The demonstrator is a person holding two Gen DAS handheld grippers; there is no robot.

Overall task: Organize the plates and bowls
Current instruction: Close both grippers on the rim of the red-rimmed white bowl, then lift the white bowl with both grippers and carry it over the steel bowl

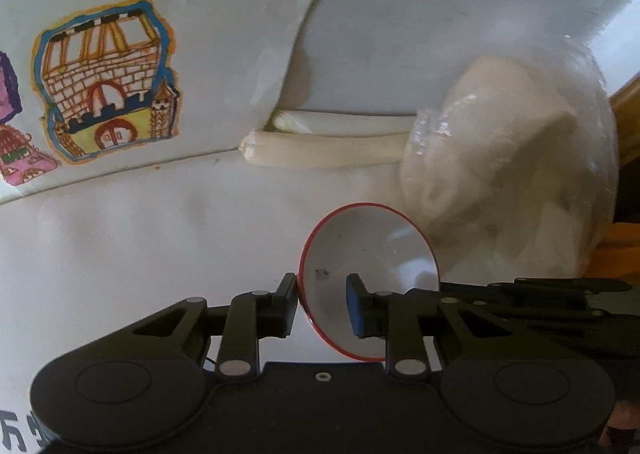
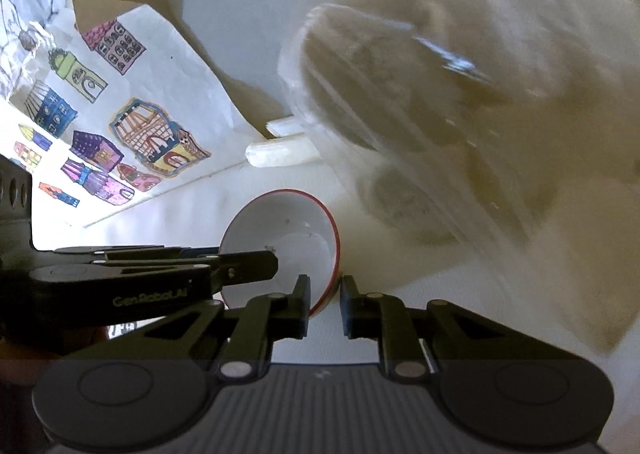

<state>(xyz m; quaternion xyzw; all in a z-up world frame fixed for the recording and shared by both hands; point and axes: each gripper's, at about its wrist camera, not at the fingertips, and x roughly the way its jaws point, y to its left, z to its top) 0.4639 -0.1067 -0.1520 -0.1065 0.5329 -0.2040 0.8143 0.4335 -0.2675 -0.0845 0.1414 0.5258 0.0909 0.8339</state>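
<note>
White inside with a thin red line around its rim, the bowl (image 1: 368,278) is small and round. It is tipped up on its side, so its open face shows to both cameras. A few tiny dark specks sit on the inside. It is held up in front of a white wall, low in the middle of both views.

The left claw (image 1: 322,304) has one finger outside the bowl and one inside, so the edge sits between them. The outside finger touches the rim. The inside one looks a little apart, so I cannot tell if it is pinching tight. The right claw (image 2: 325,308) is narrow, with the other edge of the bowl (image 2: 280,242) in the gap between its fingers. It looks like a grip, but I cannot tell if both fingers press on it.

Just behind the bowl is a big cloudy plastic bag (image 1: 508,173) with pale lumpy stuff in it. Two white pipes (image 1: 328,147) run along the wall and go behind the bag. A big sheet of paper (image 1: 160,53) with coloured drawings of little houses and a castle (image 1: 108,81) hangs on the wall to the left.

Count: one bowl, two claws, one bag, two pipes, one sheet of paper.
</note>
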